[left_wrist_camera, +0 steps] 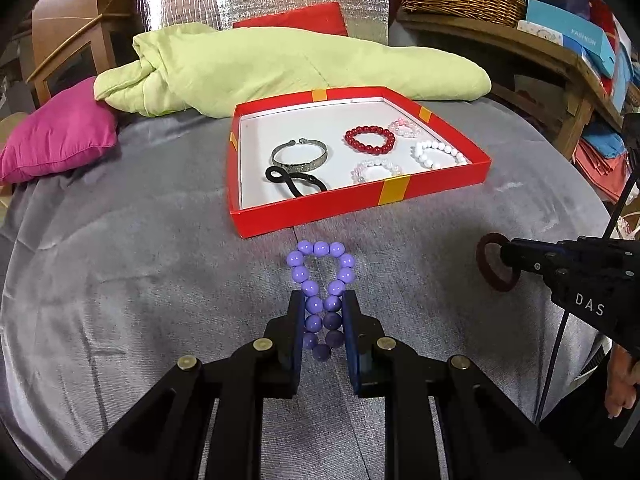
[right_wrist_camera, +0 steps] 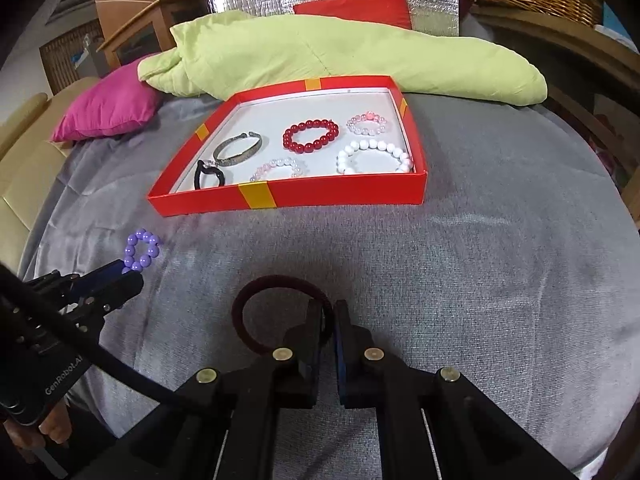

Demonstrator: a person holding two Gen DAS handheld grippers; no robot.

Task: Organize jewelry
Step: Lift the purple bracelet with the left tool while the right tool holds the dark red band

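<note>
Left gripper point(left_wrist_camera: 323, 308): fingers closed on the purple bead bracelet point(left_wrist_camera: 322, 276), which is squeezed into a narrow loop; its free end sticks out forward, just short of the red box's near wall.

Right gripper point(right_wrist_camera: 329, 320): fingers clamped on the rim of a dark red hair tie point(right_wrist_camera: 256, 292); the loop hangs out to the left of the fingers, above the grey blanket point(right_wrist_camera: 460, 280).

Red box point(right_wrist_camera: 340, 196), shallow, white inside, yellow tape marks on its walls, resting on the blanket ahead of both grippers. Contents, all lying flat:
- silver bangle point(right_wrist_camera: 238, 149), left part;
- black hair tie point(right_wrist_camera: 209, 175), near left corner, touching the bangle;
- red bead bracelet point(right_wrist_camera: 311, 135), centre;
- white bead bracelet point(right_wrist_camera: 374, 157), near right;
- pink and clear bead bracelet point(right_wrist_camera: 368, 123), far right;
- pale pink bead bracelet point(right_wrist_camera: 280, 168), against the near wall.

Behind the box: green quilt point(right_wrist_camera: 320, 56), magenta cushion point(right_wrist_camera: 108, 106).
</note>
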